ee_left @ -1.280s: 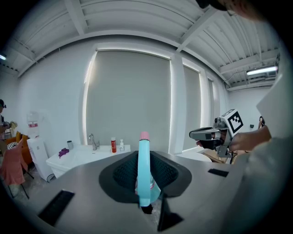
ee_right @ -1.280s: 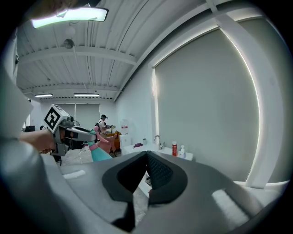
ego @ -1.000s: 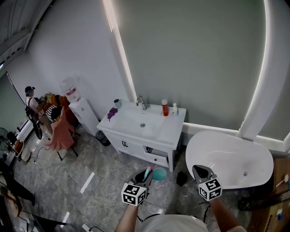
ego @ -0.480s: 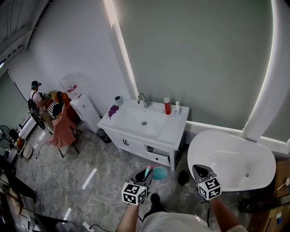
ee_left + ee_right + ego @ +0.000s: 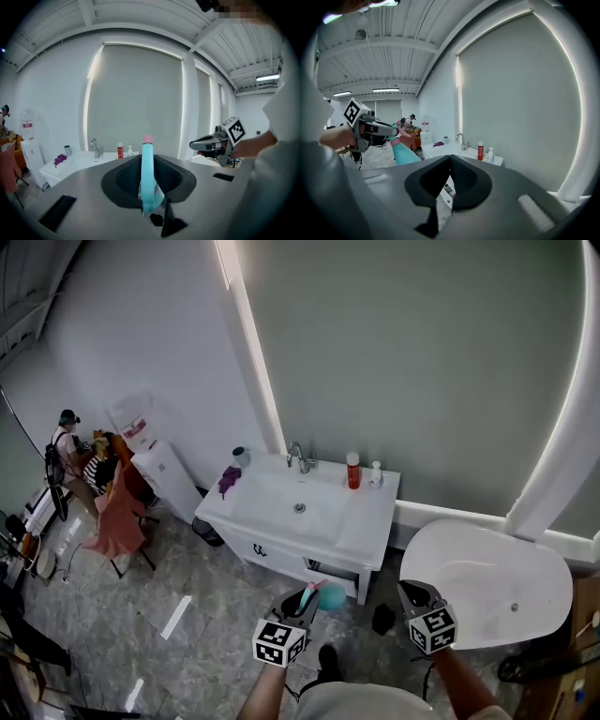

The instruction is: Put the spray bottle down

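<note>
The left tongs (image 5: 300, 602) are clamped on the spray bottle (image 5: 328, 599), gripping its slim teal upper part, which ends in a pink tip. In the right gripper view the bottle (image 5: 406, 153) is tilted. Its pink head is up at the tongs, and its teal body slants down and to the right. It is held in the air over the floor, on the near side of the white vanity tabletop (image 5: 367, 521). The right tongs (image 5: 413, 594) are together with nothing between them, near the bathtub (image 5: 441, 549).
</note>
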Tool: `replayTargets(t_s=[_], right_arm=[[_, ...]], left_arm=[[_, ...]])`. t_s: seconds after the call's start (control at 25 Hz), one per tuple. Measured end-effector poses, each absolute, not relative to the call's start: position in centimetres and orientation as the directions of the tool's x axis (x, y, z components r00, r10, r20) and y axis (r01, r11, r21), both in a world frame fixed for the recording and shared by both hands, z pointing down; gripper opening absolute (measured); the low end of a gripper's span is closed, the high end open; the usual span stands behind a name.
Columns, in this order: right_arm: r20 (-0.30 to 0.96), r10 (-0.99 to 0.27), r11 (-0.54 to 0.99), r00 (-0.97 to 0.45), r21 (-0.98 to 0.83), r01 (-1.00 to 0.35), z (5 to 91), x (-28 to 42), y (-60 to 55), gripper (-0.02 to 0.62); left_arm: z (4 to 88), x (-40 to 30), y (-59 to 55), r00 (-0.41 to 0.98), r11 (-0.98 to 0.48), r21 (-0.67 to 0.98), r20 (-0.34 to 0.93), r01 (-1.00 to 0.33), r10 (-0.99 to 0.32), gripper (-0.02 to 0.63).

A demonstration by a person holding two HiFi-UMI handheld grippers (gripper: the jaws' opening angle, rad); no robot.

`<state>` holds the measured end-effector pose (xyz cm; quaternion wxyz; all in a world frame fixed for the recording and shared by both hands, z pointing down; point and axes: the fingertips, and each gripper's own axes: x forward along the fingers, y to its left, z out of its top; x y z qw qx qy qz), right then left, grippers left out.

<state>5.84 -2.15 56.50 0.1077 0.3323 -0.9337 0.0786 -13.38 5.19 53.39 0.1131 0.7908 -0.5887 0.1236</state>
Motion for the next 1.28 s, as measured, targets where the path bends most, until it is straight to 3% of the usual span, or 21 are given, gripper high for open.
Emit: replayTargets(t_s=[0.64, 1.28], right_arm=[[0.283, -0.700, 0.665, -0.656, -0.077, -0.743, 56.6, -4.8, -9.5, 0.011], [0.338, -0.727, 0.600, -0.598, -0.112, -0.792, 59.4, -4.5, -15.2, 0.011]], left_arm=[[54.2, -24.2, -5.5, 0.415, -0.421, 0.057, 0.337, -0.905, -0.845, 0.069], [56.2, -23.4, -13.5, 0.480, -0.493, 0.070, 0.381, -0.867, -0.790, 0.069]])
